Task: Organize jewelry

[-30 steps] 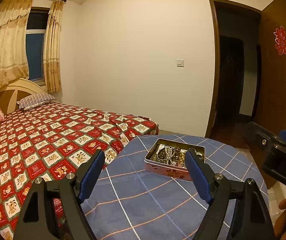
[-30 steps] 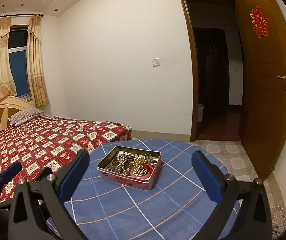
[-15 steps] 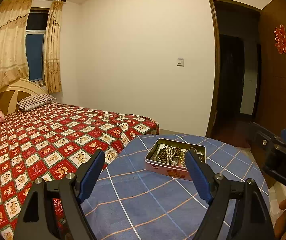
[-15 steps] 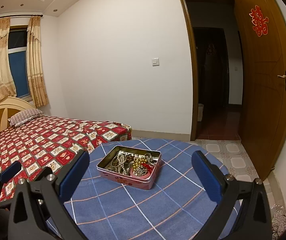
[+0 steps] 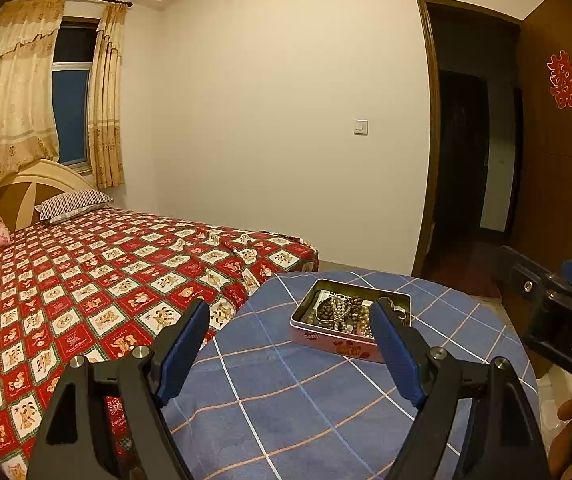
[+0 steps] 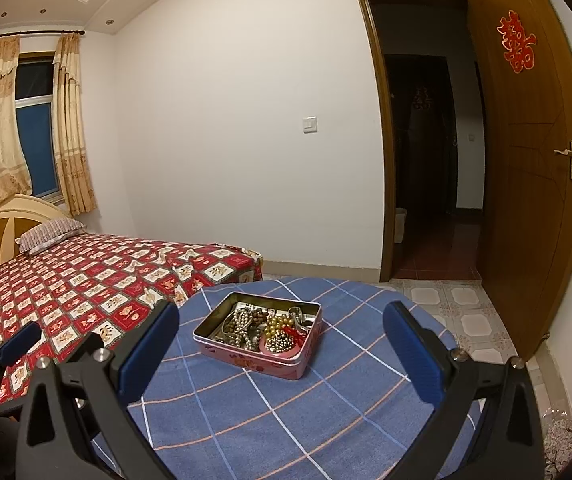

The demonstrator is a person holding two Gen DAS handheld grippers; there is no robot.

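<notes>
left gripper (image 5: 290,320): spread wide, nothing between the blue pads, hanging over the near part of the table
right gripper (image 6: 279,324): also released and empty, low centre of its own view
tin (image 6: 259,354): pink open box at mid-frame on the blue checked tablecloth (image 6: 286,412), just past both sets of fingertips, apart from them
jewelry (image 6: 263,328): bead strands and bracelets heaped inside the tin
bed (image 5: 85,272): red patterned cover, left side
door (image 6: 534,168): open, right edge
</notes>
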